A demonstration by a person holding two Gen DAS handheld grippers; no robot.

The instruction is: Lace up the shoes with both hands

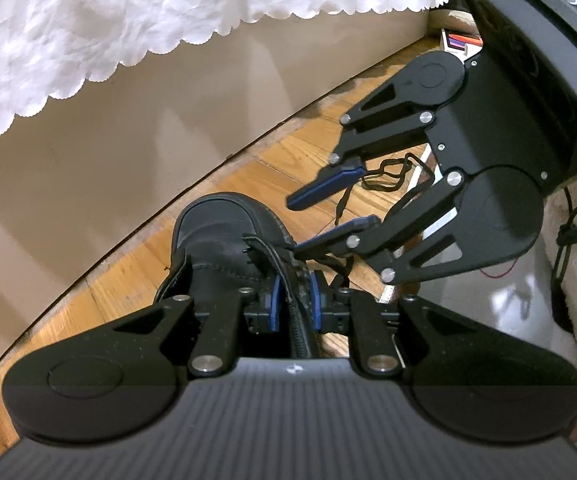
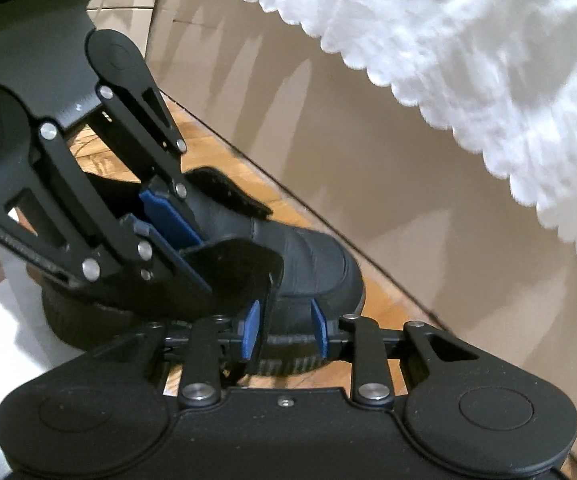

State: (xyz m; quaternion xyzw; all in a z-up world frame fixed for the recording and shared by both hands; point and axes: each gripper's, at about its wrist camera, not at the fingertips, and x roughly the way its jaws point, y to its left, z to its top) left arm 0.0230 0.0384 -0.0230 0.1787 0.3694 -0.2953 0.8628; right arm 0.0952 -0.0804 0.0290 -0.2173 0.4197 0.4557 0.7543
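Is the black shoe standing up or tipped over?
Standing up. The black shoe sits on its sole on the wooden floor, toe toward the beige wall, with its opening facing up.

The boot (image 1: pixel 224 240) stands on the wooden floor (image 1: pixel 120 292) at the centre of the left wrist view, toe toward the wall (image 1: pixel 148 120) at upper left. A frilled cloth (image 1: pixel 108 12) hangs across the top. The left tool (image 1: pixel 294 304) straddles the boot's eyelet edge at lower centre. The right tool (image 1: pixel 316 216) reaches in from the upper right, over a loose lace (image 1: pixel 388 172) lying on the floor right of the boot.
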